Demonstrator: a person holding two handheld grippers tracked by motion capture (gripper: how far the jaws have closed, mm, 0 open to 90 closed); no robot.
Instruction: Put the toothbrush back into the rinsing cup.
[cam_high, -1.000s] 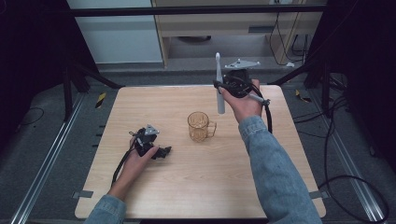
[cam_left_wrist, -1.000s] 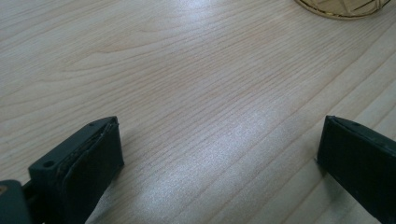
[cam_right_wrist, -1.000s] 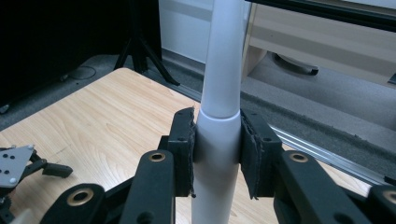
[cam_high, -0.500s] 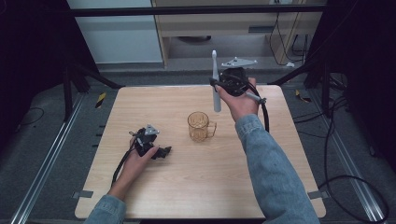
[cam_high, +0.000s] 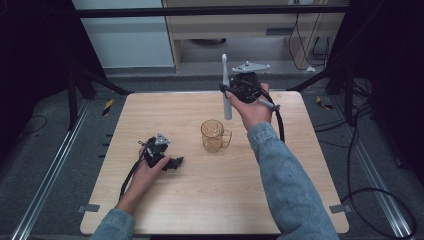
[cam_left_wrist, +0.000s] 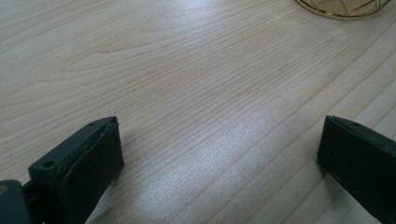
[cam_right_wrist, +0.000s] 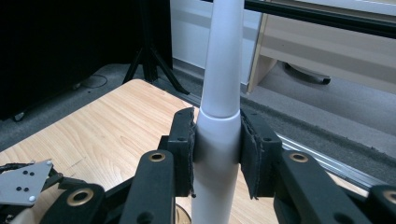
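At far left of the high view, the left gripper (cam_high: 176, 162) lay low on the table (cam_high: 300, 165), held by the left hand (cam_high: 145, 172) w/ its cable trailing back toward the near-left edge. Its jaws stood wide apart w/ nothing between them; in the left gripper view the left gripper (cam_left_wrist: 219, 154) showed bare wood grain across the gap, both pads sitting right down at the surface, and the base of the cup (cam_left_wrist: 343, 7) cut off at the top edge. Moving right, the cup (cam_high: 214, 135), amber see-through w/ a handle on its right side, stood upright near the table's middle, well apart from the left gripper. Further right and up toward the far edge, the right gripper (cam_high: 227, 92) was raised above the table in the right hand (cam_high: 255, 107), clamped on a white toothbrush (cam_high: 225, 87). The brush stood about upright, thin end up, thick end down, hanging above and slightly right of the cup, not touching it. In the right gripper view the right gripper (cam_right_wrist: 217, 154) had both pads pressed on opp. sides of the toothbrush (cam_right_wrist: 219, 102) just below the step where the handle narrows. Denim sleeve (cam_high: 290, 185) ran from the near edge up to that hand.
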